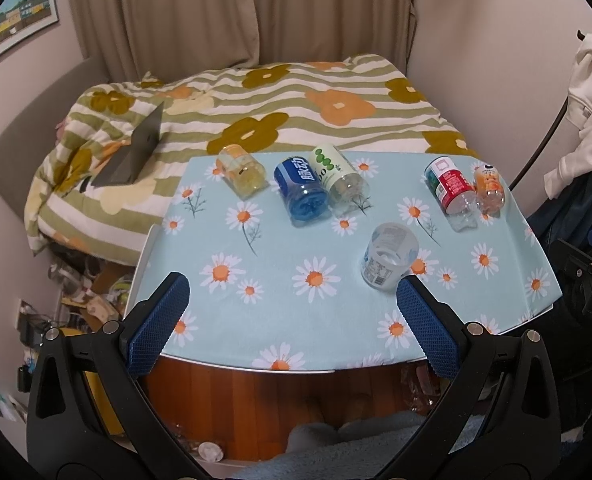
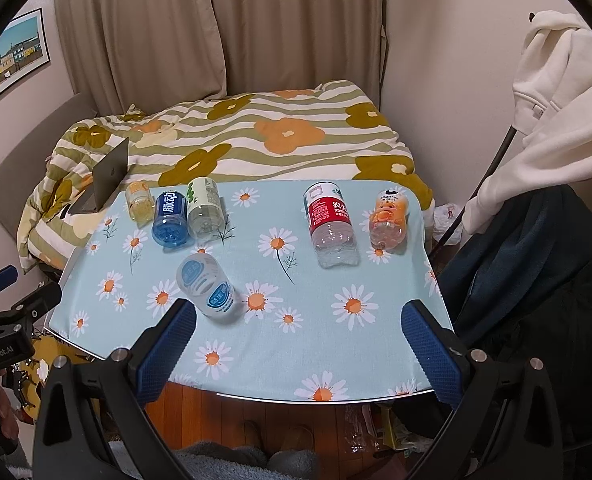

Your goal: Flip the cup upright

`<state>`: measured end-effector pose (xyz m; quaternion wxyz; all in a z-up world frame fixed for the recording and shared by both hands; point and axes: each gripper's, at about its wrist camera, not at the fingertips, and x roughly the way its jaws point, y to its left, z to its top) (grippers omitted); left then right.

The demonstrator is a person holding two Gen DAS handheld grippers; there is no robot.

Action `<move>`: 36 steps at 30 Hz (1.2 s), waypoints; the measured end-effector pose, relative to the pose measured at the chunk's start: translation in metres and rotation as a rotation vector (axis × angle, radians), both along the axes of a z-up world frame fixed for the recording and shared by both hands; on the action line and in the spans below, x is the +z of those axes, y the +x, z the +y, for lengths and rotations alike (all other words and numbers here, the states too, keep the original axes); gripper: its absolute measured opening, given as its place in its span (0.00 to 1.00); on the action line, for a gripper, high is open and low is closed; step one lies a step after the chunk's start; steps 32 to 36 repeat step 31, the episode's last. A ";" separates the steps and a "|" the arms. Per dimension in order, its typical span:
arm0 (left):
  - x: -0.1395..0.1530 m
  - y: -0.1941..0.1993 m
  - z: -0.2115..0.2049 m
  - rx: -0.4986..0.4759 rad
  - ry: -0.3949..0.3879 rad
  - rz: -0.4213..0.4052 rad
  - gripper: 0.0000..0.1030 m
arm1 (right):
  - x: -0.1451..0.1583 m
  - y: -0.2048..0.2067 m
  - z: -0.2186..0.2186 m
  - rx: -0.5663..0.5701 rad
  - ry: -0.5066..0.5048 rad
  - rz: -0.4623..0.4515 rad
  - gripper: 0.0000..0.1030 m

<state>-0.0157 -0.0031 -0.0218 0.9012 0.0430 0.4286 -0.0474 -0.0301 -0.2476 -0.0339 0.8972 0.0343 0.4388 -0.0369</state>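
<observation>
Both your jaws are spread, empty; the cup (image 1: 389, 257) (standing on the desk (image 1: 280, 248)) sits at one o'clock of your left gripper (image 1: 292, 316).

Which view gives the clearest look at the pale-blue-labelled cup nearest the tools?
The right wrist view: the pale-blue-labelled cup shows its whole labelled side, lying tipped on the tablecloth, clear of both fingers. In the left wrist view the cup is seen end-on, with the left tool's finger at its lower edge.
</observation>
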 end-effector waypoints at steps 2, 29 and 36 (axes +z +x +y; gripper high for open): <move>0.000 0.000 0.000 0.000 0.000 0.000 1.00 | 0.000 0.000 0.000 0.000 0.001 -0.001 0.99; 0.004 0.009 0.010 0.015 0.025 -0.027 1.00 | 0.005 0.007 0.007 0.003 0.007 -0.013 0.99; 0.003 0.010 0.014 0.020 0.027 -0.030 1.00 | 0.003 0.008 0.012 0.012 0.010 -0.013 1.00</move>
